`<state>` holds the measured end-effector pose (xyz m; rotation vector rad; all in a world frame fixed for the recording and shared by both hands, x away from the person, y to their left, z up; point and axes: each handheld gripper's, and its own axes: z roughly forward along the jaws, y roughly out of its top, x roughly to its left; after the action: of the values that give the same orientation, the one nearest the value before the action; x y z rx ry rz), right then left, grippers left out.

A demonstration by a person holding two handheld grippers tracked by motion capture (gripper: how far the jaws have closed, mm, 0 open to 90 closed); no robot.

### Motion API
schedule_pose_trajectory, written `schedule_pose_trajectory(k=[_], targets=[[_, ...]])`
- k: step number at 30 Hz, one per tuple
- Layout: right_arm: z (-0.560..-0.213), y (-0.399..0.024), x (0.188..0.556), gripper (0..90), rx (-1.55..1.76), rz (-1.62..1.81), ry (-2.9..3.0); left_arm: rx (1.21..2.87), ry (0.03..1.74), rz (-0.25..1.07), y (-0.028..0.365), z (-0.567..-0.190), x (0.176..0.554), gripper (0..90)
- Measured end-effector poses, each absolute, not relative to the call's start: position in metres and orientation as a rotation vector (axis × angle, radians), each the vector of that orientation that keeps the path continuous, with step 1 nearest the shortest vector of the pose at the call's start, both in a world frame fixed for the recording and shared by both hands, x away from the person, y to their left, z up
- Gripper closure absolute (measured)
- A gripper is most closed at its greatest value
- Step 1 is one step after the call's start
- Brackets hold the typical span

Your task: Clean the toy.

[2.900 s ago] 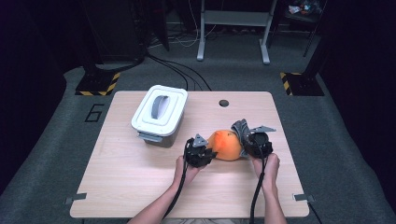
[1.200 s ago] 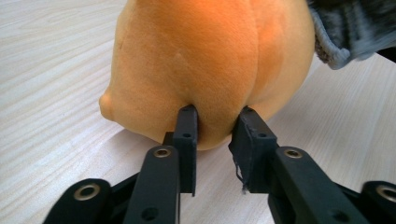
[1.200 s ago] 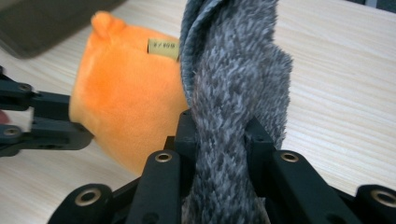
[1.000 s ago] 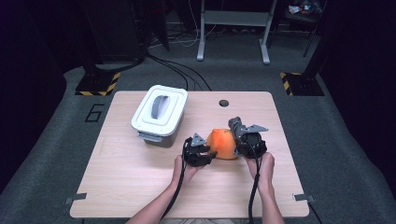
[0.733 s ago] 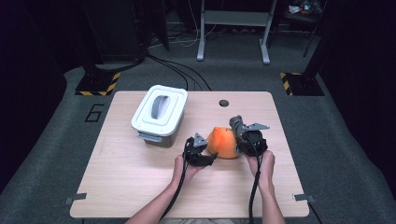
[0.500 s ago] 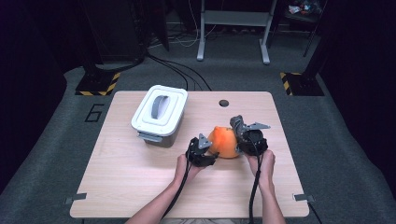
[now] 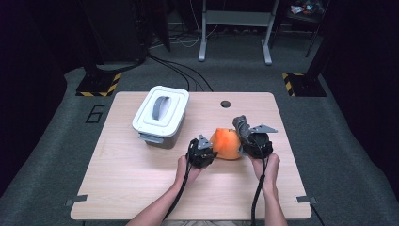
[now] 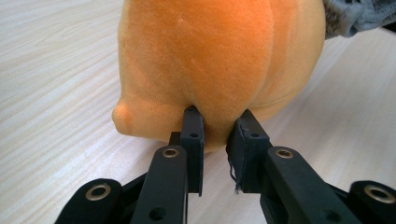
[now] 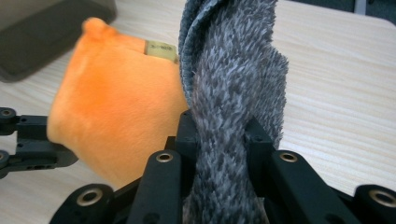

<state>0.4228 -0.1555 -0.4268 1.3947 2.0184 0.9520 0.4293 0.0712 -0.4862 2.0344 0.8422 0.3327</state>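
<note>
Left hand-held gripper (image 8: 215, 135) has just closed, pinching the orange plush (image 8: 219, 60) at frame centre; right hand-held gripper (image 9: 219, 135) clamps grey fabric (image 9: 233, 93).

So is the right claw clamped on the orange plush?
No, the right claw is clamped on the grey fuzzy cloth, with the orange plush beside it.

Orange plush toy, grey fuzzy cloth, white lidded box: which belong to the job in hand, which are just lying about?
In hand:
- orange plush toy, pinched by left gripper
- grey fuzzy cloth, clamped in right gripper

Lying about:
- white lidded box, untouched on table
</note>
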Motion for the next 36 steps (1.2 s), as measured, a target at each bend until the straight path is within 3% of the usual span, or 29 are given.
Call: schedule_pose_trajectory(k=[14, 36], targets=[[-0.399, -0.127, 0.399, 73.0, 1.249, 1.1, 2.087, 2.019, 0.901, 0.266, 0.075, -0.479, 0.425, 76.2], [-0.424, -0.098, 0.42, 73.3, 1.174, 0.998, 2.156, 1.992, 0.928, 0.247, 0.077, -0.487, 0.43, 75.6]])
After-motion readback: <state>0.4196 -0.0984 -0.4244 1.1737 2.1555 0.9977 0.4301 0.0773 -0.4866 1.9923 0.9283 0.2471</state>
